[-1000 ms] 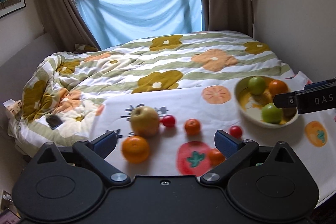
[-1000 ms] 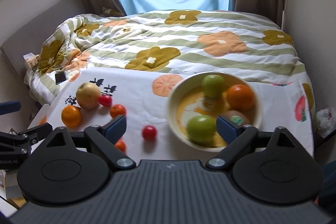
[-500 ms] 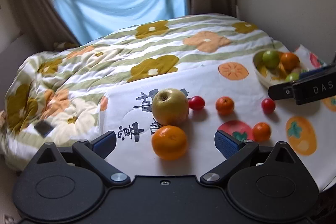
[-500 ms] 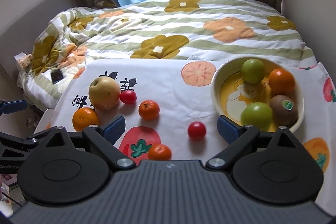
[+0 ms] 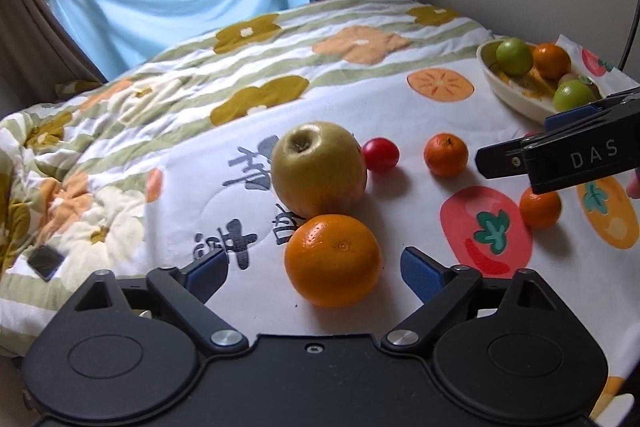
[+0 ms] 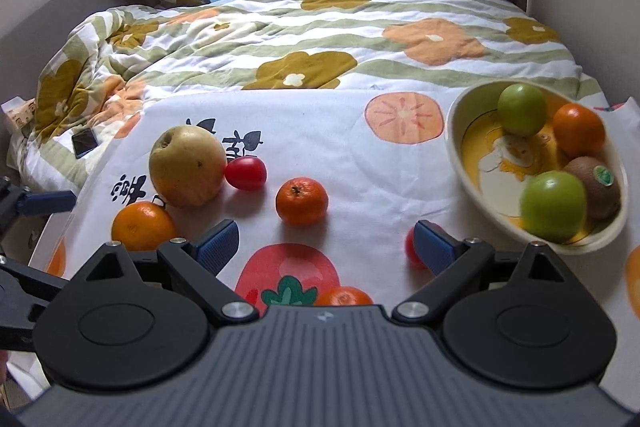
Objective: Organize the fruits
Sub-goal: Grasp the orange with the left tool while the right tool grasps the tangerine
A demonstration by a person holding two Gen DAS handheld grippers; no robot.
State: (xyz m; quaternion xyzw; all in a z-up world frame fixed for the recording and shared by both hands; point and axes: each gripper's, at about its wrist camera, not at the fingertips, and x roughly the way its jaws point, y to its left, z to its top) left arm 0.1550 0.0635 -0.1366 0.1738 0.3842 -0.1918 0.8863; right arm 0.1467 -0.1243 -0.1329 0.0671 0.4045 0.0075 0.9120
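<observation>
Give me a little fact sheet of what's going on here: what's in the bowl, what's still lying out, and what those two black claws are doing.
setting: bed with a fruit-print cloth
bowl: two green fruits, an orange, a kiwi
loose fruit: yellow apple, large orange, two mandarins, two small red fruits
left gripper: open, large orange between its fingers, not clamped
right gripper: open, empty, over the cloth beside the bowl
other: phone on the quilt

Your left gripper (image 5: 314, 269) hangs with jaws spread wide around the big orange (image 5: 333, 259) on the bed (image 5: 360, 115). The yellow apple (image 5: 319, 174) sits just behind it, touching.
</observation>
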